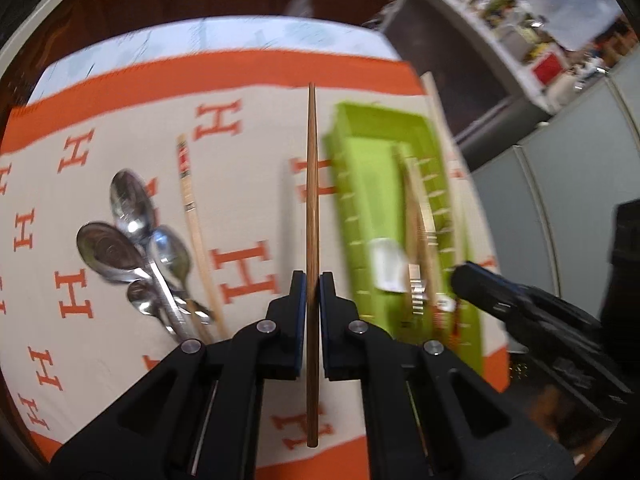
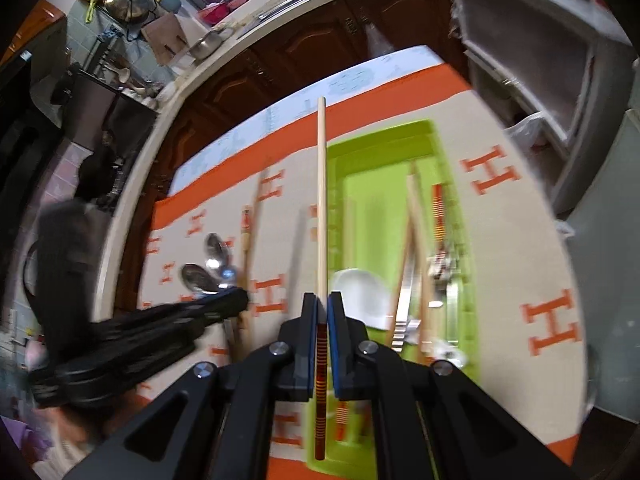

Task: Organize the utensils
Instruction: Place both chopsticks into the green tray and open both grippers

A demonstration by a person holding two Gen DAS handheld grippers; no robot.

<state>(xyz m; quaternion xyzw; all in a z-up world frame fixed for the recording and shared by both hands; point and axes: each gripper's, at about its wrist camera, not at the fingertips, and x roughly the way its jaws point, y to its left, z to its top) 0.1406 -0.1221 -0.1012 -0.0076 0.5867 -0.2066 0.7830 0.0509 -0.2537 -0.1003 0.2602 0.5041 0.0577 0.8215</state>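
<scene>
My left gripper (image 1: 313, 280) is shut on a brown wooden chopstick (image 1: 312, 184) that points forward above the cloth, just left of the green tray (image 1: 360, 184). My right gripper (image 2: 323, 300) is shut on a pale chopstick with a red-striped end (image 2: 322, 200), held over the green tray's (image 2: 384, 144) left wall. The tray holds chopsticks (image 2: 416, 232), metal utensils (image 2: 404, 312) and a white spoon (image 2: 362, 292). Several metal spoons (image 1: 132, 240) and another pale chopstick (image 1: 192, 216) lie on the cloth to the left. The left gripper (image 2: 224, 308) shows blurred in the right wrist view.
An orange-bordered cloth with orange H letters (image 1: 244, 276) covers the table. Dark wooden cabinets (image 2: 304, 44) stand beyond the table's far edge. A grey cabinet (image 1: 560, 184) stands to the right. The right gripper (image 1: 500, 296) appears at the tray's right side in the left wrist view.
</scene>
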